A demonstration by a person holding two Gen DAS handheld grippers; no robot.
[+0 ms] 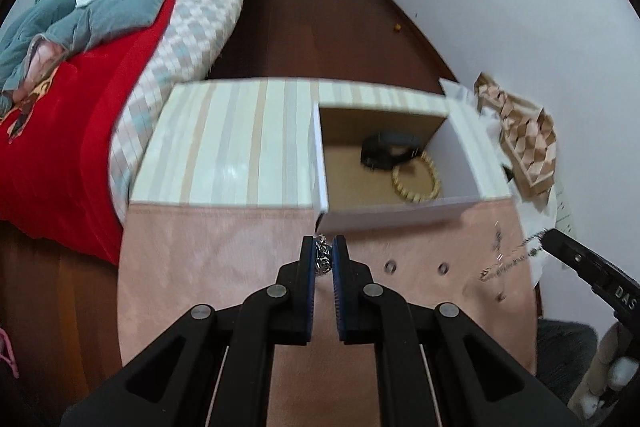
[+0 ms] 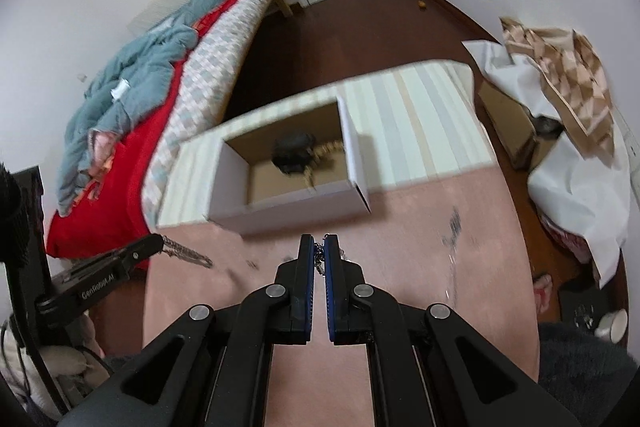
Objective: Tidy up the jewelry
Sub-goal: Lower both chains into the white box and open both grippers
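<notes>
pink table [image 1: 224, 267], silver chain [image 1: 322, 255], links bunched

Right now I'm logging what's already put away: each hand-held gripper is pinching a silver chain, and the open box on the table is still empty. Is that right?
Not quite. The box isn't empty: the left wrist view shows a black watch and a beaded bracelet inside. The rest holds: the left hand-held gripper and the right hand-held gripper each pinch a silver chain.

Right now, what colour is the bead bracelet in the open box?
Pale gold, cream-yellow beads: the round beaded bracelet shows best in the left wrist view, beside a black band.
</notes>
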